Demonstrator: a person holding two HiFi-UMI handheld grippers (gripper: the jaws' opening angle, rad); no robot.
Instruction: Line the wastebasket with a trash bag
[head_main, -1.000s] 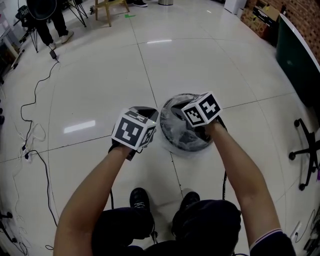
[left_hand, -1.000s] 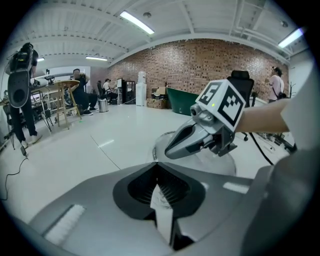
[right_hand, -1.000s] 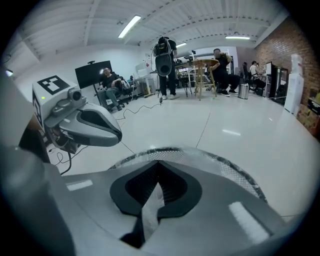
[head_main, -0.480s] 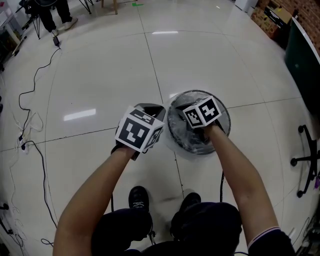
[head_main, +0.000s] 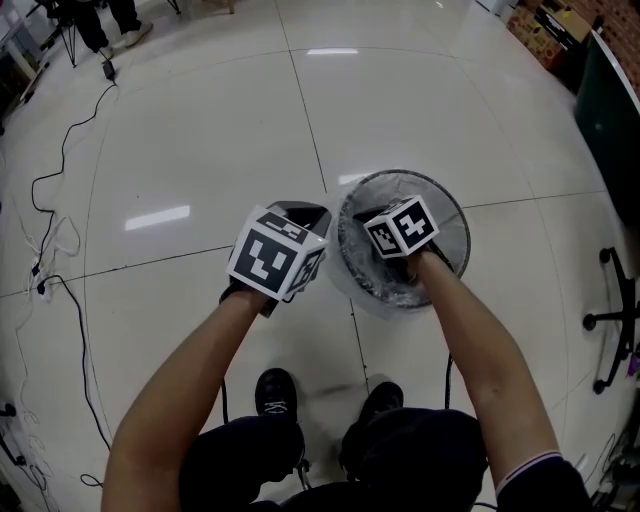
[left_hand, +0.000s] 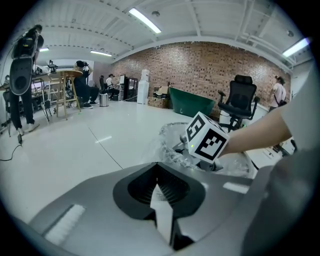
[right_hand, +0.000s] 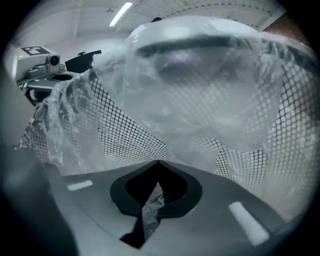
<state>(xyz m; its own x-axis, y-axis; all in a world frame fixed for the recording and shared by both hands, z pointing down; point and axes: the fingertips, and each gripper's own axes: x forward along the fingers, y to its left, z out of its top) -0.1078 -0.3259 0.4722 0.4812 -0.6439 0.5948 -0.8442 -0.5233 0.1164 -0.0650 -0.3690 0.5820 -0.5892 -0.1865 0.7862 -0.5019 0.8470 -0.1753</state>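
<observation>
A round black mesh wastebasket (head_main: 452, 214) stands on the white tiled floor, with a clear trash bag (head_main: 352, 232) crumpled in and over it. My right gripper (head_main: 392, 262) reaches down inside the basket. Its jaws are shut on a strip of bag film (right_hand: 150, 212); mesh (right_hand: 125, 132) and film fill that view. My left gripper (head_main: 300, 214) hovers just outside the basket's left rim, shut, with a pale strip of the bag (left_hand: 163, 210) pinched between its jaws. The bag's crinkled edge (left_hand: 170, 147) lies right beyond its tip.
Black cables (head_main: 62, 170) trail over the floor at the left. An office chair base (head_main: 612, 322) stands at the right, a dark green bin (head_main: 612, 110) at the far right. The person's shoes (head_main: 276, 388) are just behind the basket. People and stools stand far off.
Both hands have sunk. The right gripper has gone deeper into the basket with the bag film. The left gripper has dropped a little beside the rim.
</observation>
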